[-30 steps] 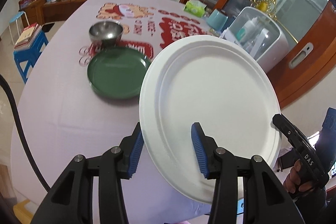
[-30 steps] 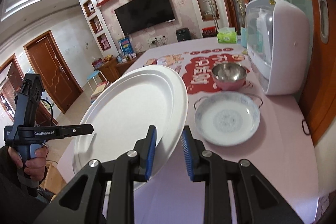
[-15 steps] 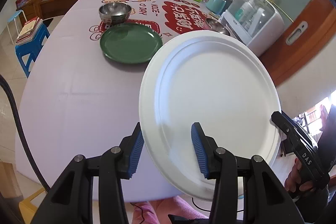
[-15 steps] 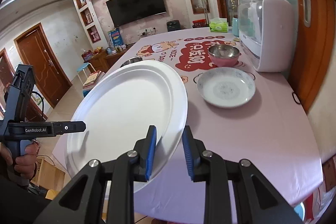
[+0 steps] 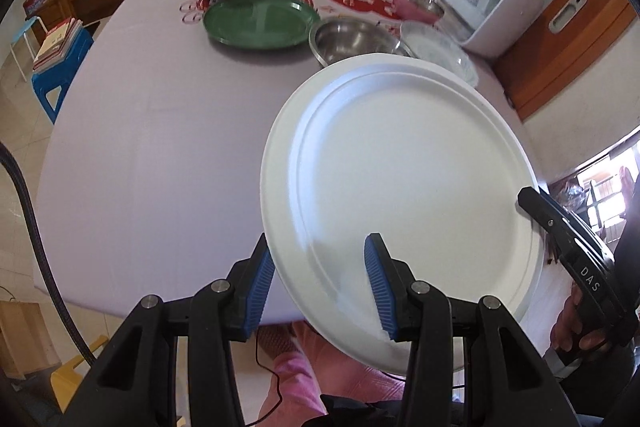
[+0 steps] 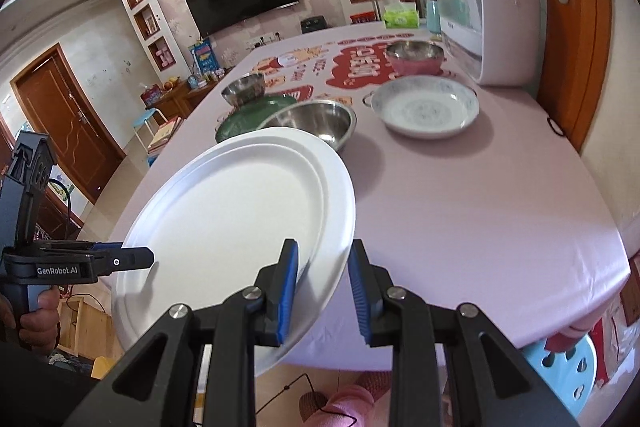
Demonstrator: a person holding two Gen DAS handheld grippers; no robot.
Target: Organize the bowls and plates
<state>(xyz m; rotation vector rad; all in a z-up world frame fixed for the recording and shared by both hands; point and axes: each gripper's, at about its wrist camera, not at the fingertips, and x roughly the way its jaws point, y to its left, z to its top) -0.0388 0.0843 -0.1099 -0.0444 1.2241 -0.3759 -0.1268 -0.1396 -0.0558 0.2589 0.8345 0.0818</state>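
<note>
Left wrist: white plate (image 5: 404, 203) tilted, face toward camera, rim between both grippers' parted fingers; grip contact unclear.

The right gripper (image 6: 322, 287) straddles the near right rim of a large round white paper plate (image 6: 224, 223), its blue ribbed fingers (image 6: 289, 287) set either side of the rim with a gap showing on the right side. At the plate's left edge the left gripper (image 6: 140, 259) reaches in, gripped by a hand. The plate hangs tilted over the near left edge of a table with a pale pink cloth (image 6: 460, 211). Beyond it sit a steel bowl (image 6: 316, 121), a dark green plate (image 6: 244, 119), a second steel bowl (image 6: 244, 89), a blue-patterned white dish (image 6: 424, 107) and a pink-sided steel bowl (image 6: 416, 57).
</note>
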